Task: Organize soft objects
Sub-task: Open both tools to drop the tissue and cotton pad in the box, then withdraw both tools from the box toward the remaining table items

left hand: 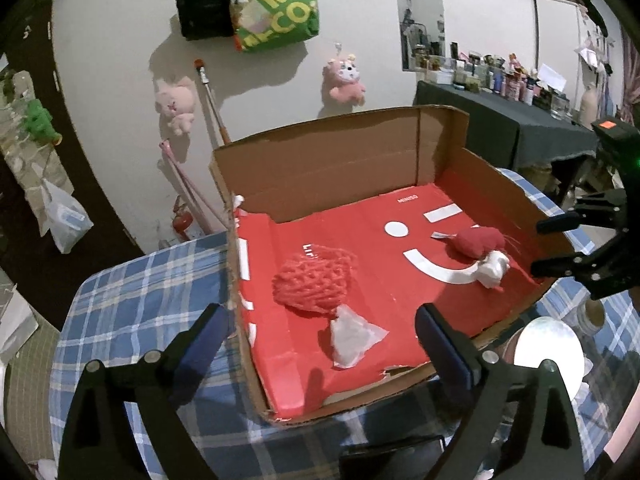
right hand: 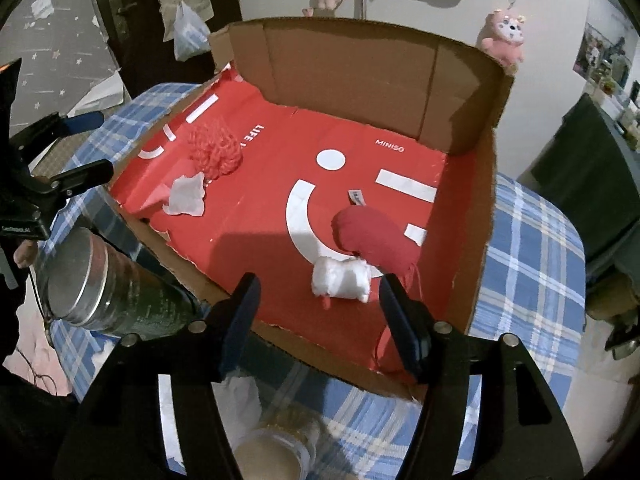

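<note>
Red plush with white end lies on red floor of cardboard box, long axis slanting toward near right corner. Just ahead of right gripper, jaws apart, empty. Red knitted piece ahead of left gripper (wide open, empty too).

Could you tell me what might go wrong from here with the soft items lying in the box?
1. The cardboard box has a torn near edge; a claw could snag it.
2. Loose red threads trail from the red plush over that edge, inviting tangles.
3. The metal tin stands beside the box and could be knocked.
</note>
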Demonstrator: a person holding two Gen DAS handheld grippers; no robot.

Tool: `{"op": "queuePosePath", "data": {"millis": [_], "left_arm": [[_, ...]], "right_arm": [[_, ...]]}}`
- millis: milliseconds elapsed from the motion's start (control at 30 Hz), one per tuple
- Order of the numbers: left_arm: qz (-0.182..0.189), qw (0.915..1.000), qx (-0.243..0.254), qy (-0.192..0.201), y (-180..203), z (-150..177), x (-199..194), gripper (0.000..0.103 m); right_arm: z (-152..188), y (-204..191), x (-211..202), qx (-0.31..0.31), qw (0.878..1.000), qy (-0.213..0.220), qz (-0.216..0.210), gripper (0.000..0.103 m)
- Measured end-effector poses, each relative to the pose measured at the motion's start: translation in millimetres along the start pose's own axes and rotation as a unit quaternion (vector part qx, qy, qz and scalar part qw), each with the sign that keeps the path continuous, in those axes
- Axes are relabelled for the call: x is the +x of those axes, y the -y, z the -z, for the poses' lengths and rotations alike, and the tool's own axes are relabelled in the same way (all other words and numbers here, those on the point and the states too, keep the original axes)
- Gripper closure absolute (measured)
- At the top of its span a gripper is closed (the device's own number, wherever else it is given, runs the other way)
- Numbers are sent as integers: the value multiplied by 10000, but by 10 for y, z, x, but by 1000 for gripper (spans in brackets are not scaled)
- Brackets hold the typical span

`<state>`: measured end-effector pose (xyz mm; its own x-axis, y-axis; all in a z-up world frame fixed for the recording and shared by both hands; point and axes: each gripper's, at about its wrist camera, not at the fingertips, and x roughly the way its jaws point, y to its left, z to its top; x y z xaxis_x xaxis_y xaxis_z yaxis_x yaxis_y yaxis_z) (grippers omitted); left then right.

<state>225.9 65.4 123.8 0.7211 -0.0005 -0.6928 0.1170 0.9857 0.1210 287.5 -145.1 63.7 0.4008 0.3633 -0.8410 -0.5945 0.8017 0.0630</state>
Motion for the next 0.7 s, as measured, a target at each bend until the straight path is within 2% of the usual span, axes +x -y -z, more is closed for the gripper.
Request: {"op": "queuePosePath", "data": {"millis": [67,233,333,533,700], "left_arm": [[-53,10000,-38,17,-19,6,-7,2],[-71,9999,-92,31,-38,23,-36,1],[-116,9998,-108,72,-53,46,-84,0],[-178,9995,-187,186,-89,92,-218,0],[-256,9988,-322,281,-171,185,-366,0]], "right_arm": [[11,0,-30,22,10000,38,18,36],[42,15,-99,132,9998,134,3,35],[59,35,-154,215,9995,233,-5,25],[136,100,-335,397,9982,460,21,23],[269,156,-512,549,9964,634,101,16]]}}
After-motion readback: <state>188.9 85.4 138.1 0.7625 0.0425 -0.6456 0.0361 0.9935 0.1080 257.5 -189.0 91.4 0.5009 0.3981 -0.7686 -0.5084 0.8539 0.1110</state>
